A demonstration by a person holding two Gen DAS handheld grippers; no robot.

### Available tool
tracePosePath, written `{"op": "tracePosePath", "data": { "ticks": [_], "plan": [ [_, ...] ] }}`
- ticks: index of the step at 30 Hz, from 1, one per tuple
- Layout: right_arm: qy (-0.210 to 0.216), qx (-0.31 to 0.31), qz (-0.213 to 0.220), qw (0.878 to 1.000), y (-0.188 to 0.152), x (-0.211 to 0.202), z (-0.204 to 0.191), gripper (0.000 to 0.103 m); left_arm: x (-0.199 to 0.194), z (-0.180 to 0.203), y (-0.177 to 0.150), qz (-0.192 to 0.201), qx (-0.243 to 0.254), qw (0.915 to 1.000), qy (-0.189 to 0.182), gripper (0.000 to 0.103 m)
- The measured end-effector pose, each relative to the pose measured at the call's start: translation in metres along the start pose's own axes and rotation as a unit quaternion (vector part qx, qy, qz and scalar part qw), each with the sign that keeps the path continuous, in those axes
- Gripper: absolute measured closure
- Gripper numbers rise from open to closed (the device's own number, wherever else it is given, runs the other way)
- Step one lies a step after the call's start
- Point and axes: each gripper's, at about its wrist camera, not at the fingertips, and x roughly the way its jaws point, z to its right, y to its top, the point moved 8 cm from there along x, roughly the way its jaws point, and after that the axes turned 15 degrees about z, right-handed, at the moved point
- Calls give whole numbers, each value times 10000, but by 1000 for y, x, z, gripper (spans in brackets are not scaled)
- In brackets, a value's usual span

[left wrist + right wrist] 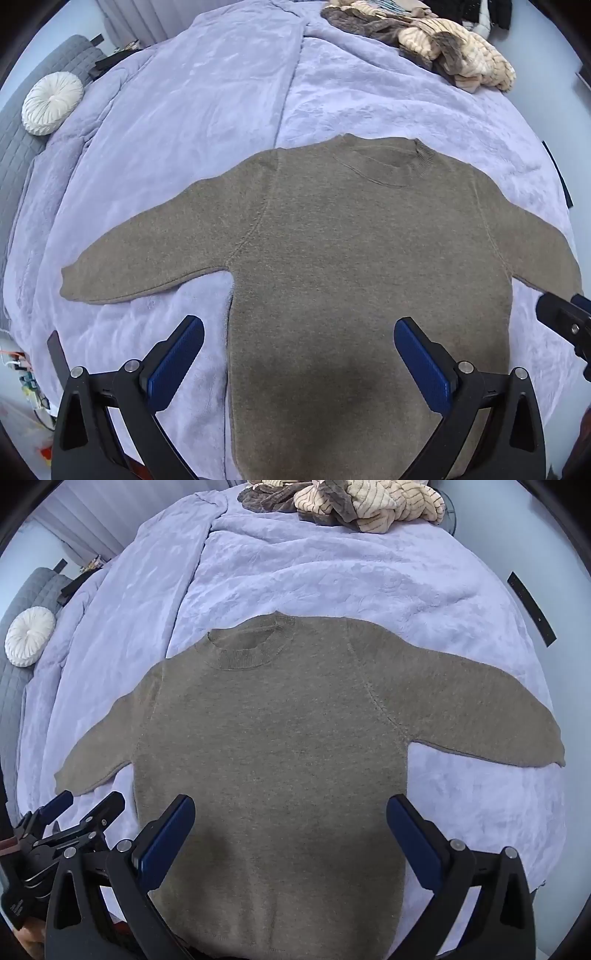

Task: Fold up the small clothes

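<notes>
A small brown-grey sweater (365, 266) lies flat on a lavender blanket (192, 122) that covers a bed, neck opening toward the far side and hem toward me. Both sleeves are spread outward and angled down, like short wings. The fabric looks smooth, with no fold in it.

My left gripper (298, 345) hangs above the lower left part of the sweater with its jaws spread wide; one blue pad (176, 363) sits over the blanket just beside the sweater's left edge, the other over the body. Nothing is between them. My right gripper (291, 823) is likewise spread wide and empty, pointing steeply down over the sweater's lower body.

Farther out, a heap of cream and brown striped clothes (354, 506) sits at the far edge of the blanket, well apart from the sweater. A round white pleated cushion (51, 103) rests on a grey quilted surface (22, 144) at the left.
</notes>
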Motion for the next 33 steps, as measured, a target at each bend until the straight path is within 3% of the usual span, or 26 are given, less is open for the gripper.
{"op": "tracePosePath", "data": {
  "ticks": [33],
  "plan": [
    [-424,-21,33,9991,-26,-6,7,0,-19,6,-6,130,-163,9997,-138,0]
  ]
}}
